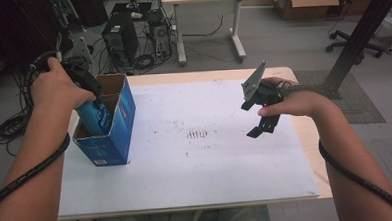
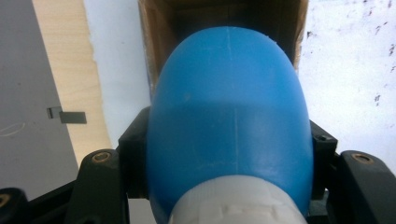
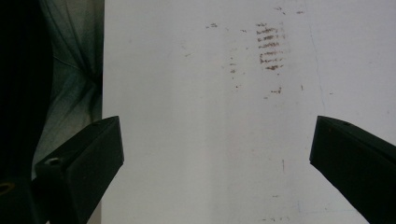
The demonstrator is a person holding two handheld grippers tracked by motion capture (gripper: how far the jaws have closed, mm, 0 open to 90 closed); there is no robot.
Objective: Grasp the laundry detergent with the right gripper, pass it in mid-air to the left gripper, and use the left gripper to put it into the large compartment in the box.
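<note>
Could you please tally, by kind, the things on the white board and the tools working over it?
Blue bottle: 1
Blue carton, open top: 1
Tools: 2, left tool shut on the bottle, right tool open
Total: 4

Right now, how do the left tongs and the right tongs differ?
The left tongs are shut on the blue bottle, over the open blue box; the right tongs are open and hold nothing. The left sit at the table's left edge, the right hover over its bare white top. Both point downward.
</note>
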